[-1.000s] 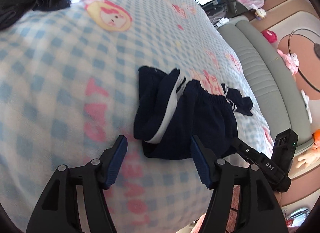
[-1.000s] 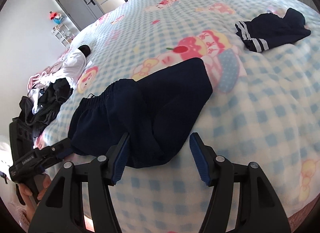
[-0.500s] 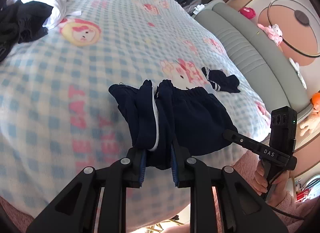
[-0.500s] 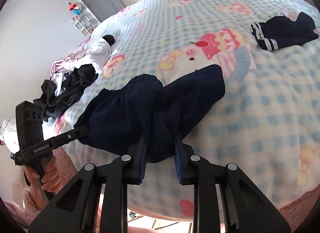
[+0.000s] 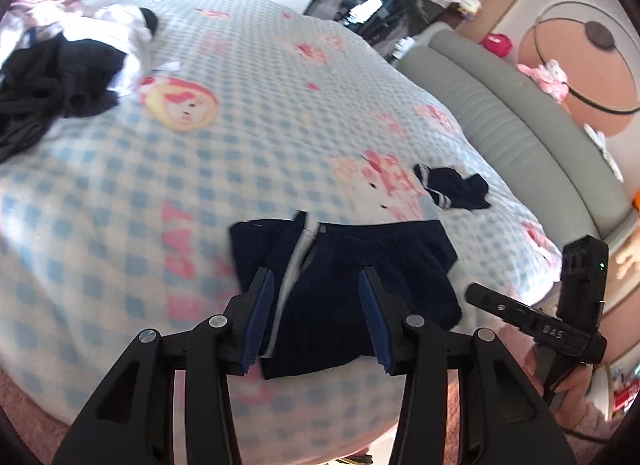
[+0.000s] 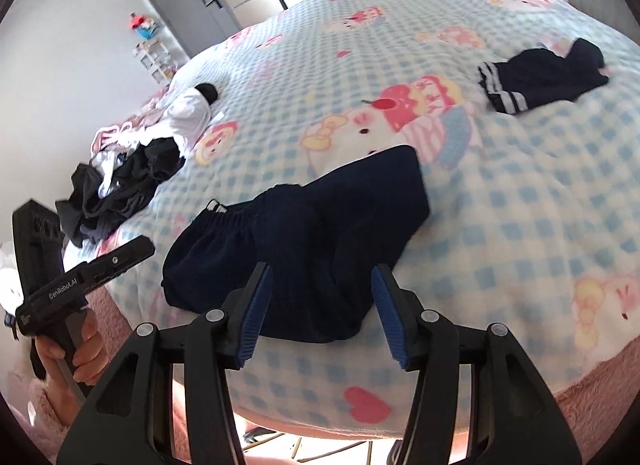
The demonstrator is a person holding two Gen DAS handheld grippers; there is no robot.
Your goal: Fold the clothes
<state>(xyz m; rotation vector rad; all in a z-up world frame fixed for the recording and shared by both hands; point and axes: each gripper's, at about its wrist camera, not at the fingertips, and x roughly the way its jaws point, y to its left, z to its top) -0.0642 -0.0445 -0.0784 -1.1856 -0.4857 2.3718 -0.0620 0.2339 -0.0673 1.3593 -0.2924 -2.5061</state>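
Both pictures are a bit blurry, and the near end of the dark blue shorts (image 5: 360, 285) hides behind the blue pads. The shorts lie flat on the bed, just past the tips of the left gripper (image 5: 316, 317) and the right gripper (image 6: 320, 311). Both grippers have just been opening; their jaws stand apart and squeeze nothing, with the cloth seen between them. A small dark sock (image 6: 536, 79) lies farther off, beyond the shorts. A heap of black and white clothes (image 5: 60, 69) sits far away to the left. The blanket (image 5: 260, 105) is blue and white checks with pink cartoon cats. A grey padded headboard (image 5: 500, 121) curves along the right.
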